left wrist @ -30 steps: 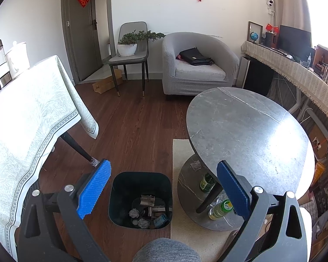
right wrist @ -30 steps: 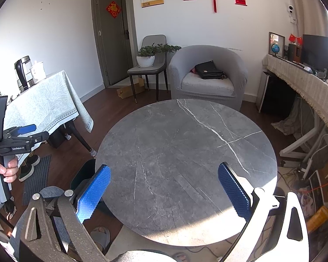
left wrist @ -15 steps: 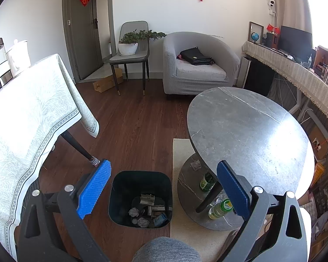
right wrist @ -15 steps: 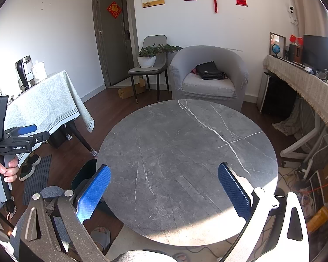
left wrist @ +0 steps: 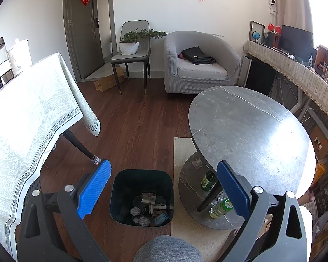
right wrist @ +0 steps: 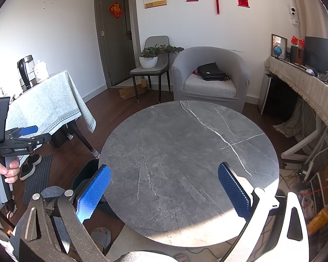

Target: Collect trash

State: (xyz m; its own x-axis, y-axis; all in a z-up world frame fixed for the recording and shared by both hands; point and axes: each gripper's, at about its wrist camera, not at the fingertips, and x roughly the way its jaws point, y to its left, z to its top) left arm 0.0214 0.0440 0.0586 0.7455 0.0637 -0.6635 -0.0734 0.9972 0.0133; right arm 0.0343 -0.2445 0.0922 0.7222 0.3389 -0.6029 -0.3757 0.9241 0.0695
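A dark trash bin stands on the wood floor beside the round grey table; crumpled paper and small cartons lie in its bottom. My left gripper is open and empty, held above the bin. My right gripper is open and empty above the near edge of the bare round table top. The left gripper also shows at the far left of the right wrist view, held in a hand. The bin's rim peeks out left of the table there.
Two green bottles and a crumpled scrap sit on the table's lower shelf. A clothed table stands left, an armchair with a black bag and a chair with a plant at the back, a cluttered desk right.
The left wrist view has shifted slightly, the bin and table drifting a little. Both grippers stay open and empty; the right wrist view is nearly unchanged.
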